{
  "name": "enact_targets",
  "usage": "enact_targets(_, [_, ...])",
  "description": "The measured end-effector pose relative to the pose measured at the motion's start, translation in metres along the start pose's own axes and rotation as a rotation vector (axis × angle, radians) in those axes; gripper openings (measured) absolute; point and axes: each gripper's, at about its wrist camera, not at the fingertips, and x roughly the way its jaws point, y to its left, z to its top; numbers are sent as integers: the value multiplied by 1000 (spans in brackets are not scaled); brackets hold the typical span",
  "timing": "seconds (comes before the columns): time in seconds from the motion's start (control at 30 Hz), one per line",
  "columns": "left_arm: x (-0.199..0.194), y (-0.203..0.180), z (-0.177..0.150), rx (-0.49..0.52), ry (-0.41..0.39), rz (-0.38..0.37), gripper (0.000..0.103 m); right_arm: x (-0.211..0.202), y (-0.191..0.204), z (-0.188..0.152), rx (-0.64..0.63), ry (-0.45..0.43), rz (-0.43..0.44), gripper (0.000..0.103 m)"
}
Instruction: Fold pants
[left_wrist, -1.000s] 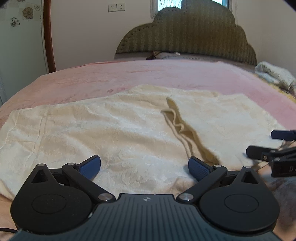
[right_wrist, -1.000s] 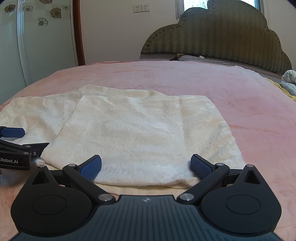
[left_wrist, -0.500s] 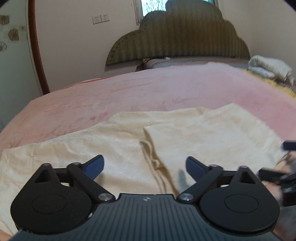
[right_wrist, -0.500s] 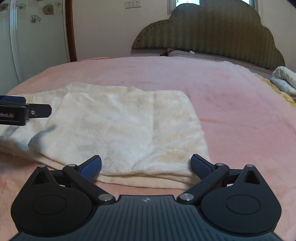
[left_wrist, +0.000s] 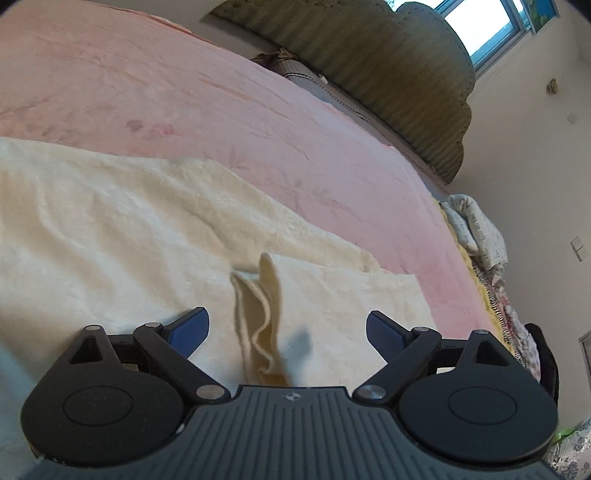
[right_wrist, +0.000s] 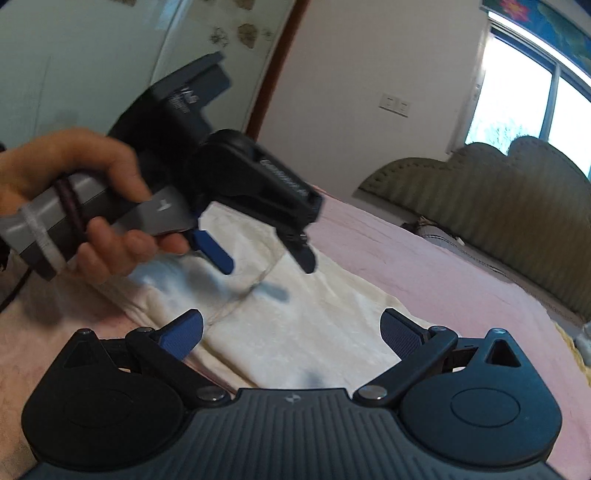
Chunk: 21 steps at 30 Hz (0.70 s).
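A: We found the cream pants spread across the pink bedspread, one part folded over another. In the left wrist view a stiff ripple of doubled hem stood up at 6 o'clock, right between our fingers.

B: And the left gripper had its jaws well apart, blue pads either side of that ripple, neither touching it. We saw the same from the right wrist view: the left gripper hung above the cloth with its fingers spread, our left hand wrapped round the grey handle.

A: The right gripper was open too, with nothing between its pads. The pants lay below it, their near folded edge running toward 7 o'clock.

B: For edges, the far border of the fabric in the left wrist view ran from 9 o'clock down toward 3, and beyond it we had plain bedspread up to the padded olive headboard at 1 o'clock.

A: At 3 o'clock a bundle of patterned bedding sat at the bed's side, well apart from the pants. A window was at 2 o'clock in the right wrist view, wall sockets beside it.

B: The thing nearest our right gripper was our own left gripper, at 10 o'clock.
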Motion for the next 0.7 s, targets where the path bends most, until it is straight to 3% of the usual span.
enact_targets(0.07, [6,-1,0,5,-26,-6,63,5,8,0,-28,10,18,103])
enact_targets(0.1, [10,-3,1,1,-21,-6,56,7,9,0,-26,11,22,103])
enact_targets(0.17, [17,-4,2,0,-9,-9,23,7,8,-3,-13,15,25,103])
enact_targets(0.2, [20,-4,1,-2,-4,-7,15,8,6,-4,-4,19,22,103])
enact_targets(0.27, [20,-4,-1,3,-17,-4,9,8,1,-7,21,27,10,103])
enact_targets(0.4, [11,-16,-4,77,-96,22,9,8,-6,-8,76,33,3,103])
enact_targets(0.5, [15,-28,-7,187,-121,89,11,8,-11,-7,109,31,-1,103])
enact_targets(0.57, [23,-31,-10,226,-100,137,20,10,-13,-7,132,22,-9,103])
enact_targets(0.6, [24,-31,-11,238,-87,157,30,12,-14,-8,145,27,-8,103])
enact_targets(0.7, [12,-34,-11,258,-93,215,45,33,-20,-13,183,167,10,103])
